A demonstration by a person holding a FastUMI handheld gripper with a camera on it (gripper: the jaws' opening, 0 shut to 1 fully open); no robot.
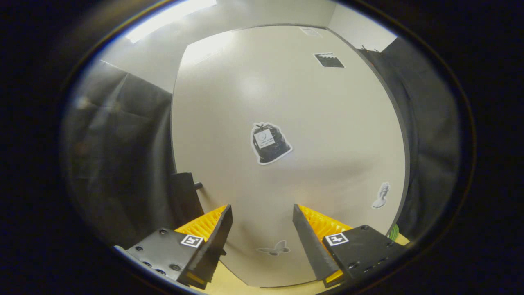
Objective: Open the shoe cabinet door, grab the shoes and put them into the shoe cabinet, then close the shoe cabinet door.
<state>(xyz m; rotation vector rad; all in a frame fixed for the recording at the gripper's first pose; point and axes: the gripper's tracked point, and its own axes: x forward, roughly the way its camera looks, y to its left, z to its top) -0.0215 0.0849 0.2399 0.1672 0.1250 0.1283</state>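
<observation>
Dark handle [186,196] sits at the shoe cabinet door's [286,102] left edge, just ahead-left of the left finger. Gripper [262,237] is spread wide, nothing held, facing the closed door square-on; door's long axis is vertical. Stickers on the pale panel; dark cloth either side; wooden surface below.
</observation>
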